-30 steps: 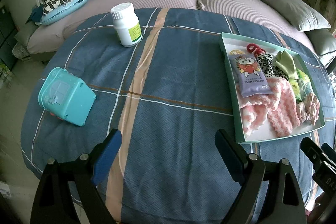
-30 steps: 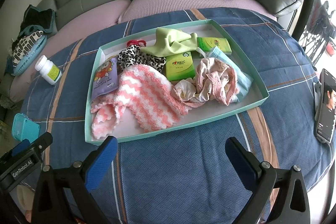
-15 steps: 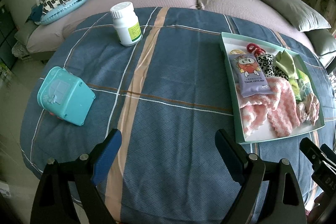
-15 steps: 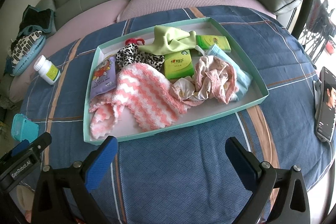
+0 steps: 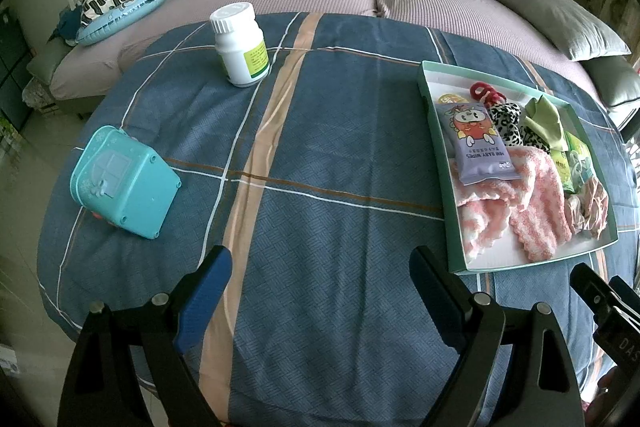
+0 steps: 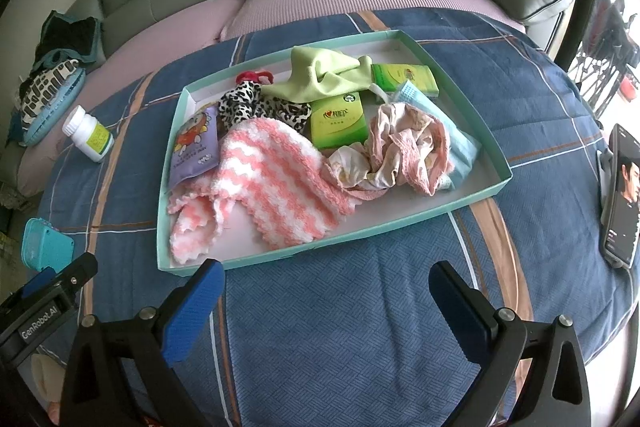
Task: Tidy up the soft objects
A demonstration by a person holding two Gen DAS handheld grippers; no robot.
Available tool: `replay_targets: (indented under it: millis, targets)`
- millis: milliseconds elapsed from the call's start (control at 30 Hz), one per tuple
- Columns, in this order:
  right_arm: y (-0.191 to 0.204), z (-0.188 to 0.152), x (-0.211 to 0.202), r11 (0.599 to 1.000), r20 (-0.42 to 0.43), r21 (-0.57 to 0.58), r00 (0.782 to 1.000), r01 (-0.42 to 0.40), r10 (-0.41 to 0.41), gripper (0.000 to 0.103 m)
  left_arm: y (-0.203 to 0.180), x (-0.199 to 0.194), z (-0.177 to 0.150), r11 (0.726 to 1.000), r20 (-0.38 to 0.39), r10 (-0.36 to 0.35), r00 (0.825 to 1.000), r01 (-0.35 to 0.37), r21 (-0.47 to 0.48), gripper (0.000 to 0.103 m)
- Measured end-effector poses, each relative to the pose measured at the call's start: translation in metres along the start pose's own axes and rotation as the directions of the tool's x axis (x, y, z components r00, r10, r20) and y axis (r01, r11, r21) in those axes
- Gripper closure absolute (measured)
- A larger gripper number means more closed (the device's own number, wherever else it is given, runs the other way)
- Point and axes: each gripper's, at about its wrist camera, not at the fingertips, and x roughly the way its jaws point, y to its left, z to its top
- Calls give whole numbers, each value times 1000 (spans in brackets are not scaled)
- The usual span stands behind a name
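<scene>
Shallow teal cardboard tray (image 6: 460, 207) of soft goods — plaid-covered table.
Pink-and-white striped knit cloth (image 6: 280, 179) at frame centre; left gripper (image 5: 320, 267) and right gripper (image 6: 326, 281) both spread wide, empty.

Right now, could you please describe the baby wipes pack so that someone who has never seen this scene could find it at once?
Look at the shallow teal-rimmed tray on the blue plaid blanket. The baby wipes pack lies flat along the tray's left side, its lower edge on the pink-and-white knitted cloth. It is the only purple packet, printed with a cartoon face, unlike the green tissue packs.
</scene>
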Motion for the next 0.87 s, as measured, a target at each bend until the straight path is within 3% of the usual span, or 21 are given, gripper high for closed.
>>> replay_targets:
  millis: [867]
  targets:
    - [-2, 0, 2, 1000, -11, 17, 1000, 5, -5, 0, -2, 1, 1, 1000, -2, -5, 1000, 5, 13, 12]
